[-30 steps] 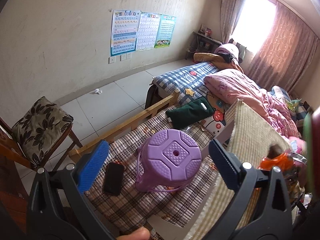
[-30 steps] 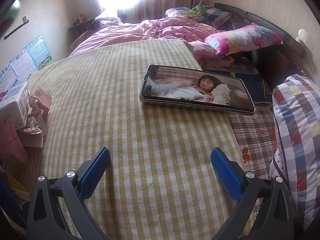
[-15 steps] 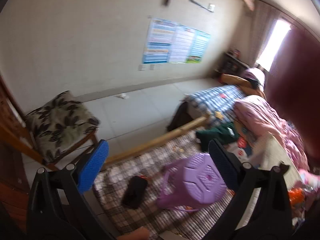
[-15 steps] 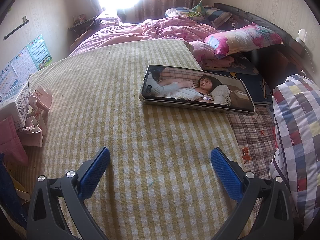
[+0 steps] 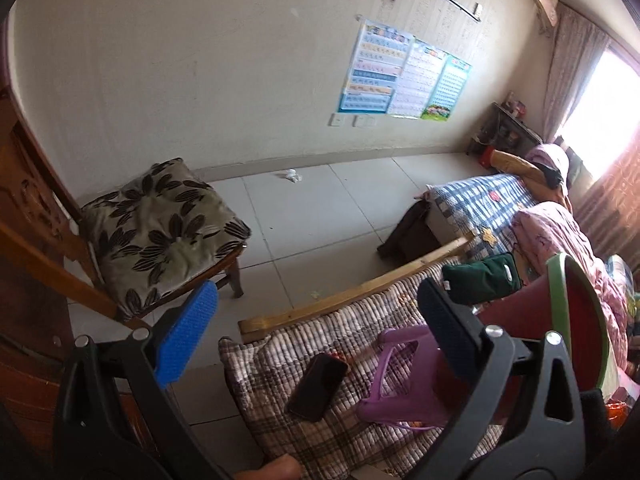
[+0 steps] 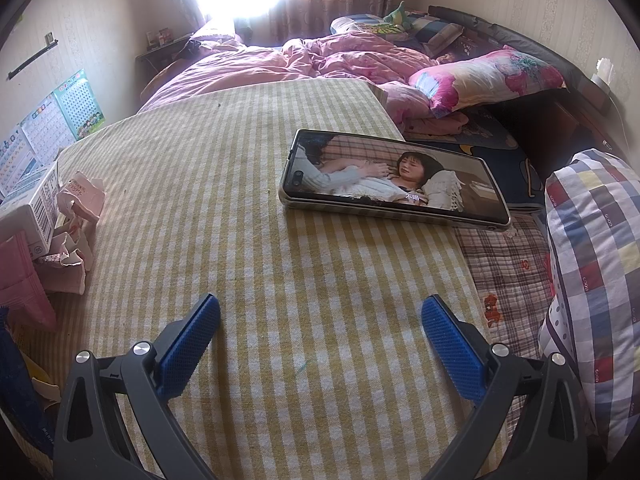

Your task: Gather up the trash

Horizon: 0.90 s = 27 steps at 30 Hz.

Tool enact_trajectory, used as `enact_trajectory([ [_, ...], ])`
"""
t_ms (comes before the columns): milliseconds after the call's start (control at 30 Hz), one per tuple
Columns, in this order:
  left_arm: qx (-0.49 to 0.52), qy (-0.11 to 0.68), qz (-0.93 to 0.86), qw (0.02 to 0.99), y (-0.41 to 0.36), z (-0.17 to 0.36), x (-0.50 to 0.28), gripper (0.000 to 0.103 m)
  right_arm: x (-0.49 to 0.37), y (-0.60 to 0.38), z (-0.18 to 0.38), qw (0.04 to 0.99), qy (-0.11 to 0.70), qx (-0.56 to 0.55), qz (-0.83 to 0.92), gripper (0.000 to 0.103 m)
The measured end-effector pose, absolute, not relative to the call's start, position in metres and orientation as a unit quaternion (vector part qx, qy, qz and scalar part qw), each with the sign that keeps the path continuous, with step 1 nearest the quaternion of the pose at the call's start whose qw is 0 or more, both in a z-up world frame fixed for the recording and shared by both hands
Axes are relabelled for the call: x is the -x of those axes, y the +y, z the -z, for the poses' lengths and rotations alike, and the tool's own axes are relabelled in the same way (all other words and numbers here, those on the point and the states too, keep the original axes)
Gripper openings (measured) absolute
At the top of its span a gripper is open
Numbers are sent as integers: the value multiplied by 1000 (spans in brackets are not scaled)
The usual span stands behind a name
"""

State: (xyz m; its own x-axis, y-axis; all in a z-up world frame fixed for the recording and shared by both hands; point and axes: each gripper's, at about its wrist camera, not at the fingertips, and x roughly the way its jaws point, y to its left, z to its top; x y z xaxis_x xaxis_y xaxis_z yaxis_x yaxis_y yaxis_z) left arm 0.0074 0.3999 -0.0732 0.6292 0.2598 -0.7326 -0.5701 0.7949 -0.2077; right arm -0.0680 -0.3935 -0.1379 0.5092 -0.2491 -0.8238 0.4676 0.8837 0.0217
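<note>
With both the left gripper [image 5: 316,312] and right gripper [image 6: 320,320] spread wide and empty, the crumpled pink wrappers [image 6: 76,216] at nine o'clock risk being missed, and the playing phone [image 6: 392,180] at one o'clock could be knocked.

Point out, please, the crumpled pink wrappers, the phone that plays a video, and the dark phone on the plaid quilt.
crumpled pink wrappers [image 6: 78,216]: right wrist view, on the pink paper at the left edge.
phone playing video [image 6: 392,178]: right wrist view, on the middle of its lit screen.
dark phone [image 5: 318,386]: left wrist view, on its black face.
</note>
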Motion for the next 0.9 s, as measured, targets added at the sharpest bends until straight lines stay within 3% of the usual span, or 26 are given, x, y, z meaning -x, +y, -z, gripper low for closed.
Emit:
enact_trajectory([
  [900, 178, 377, -181, 891, 369, 66, -39, 98, 68, -394, 138, 860, 450, -121, 209, 97],
])
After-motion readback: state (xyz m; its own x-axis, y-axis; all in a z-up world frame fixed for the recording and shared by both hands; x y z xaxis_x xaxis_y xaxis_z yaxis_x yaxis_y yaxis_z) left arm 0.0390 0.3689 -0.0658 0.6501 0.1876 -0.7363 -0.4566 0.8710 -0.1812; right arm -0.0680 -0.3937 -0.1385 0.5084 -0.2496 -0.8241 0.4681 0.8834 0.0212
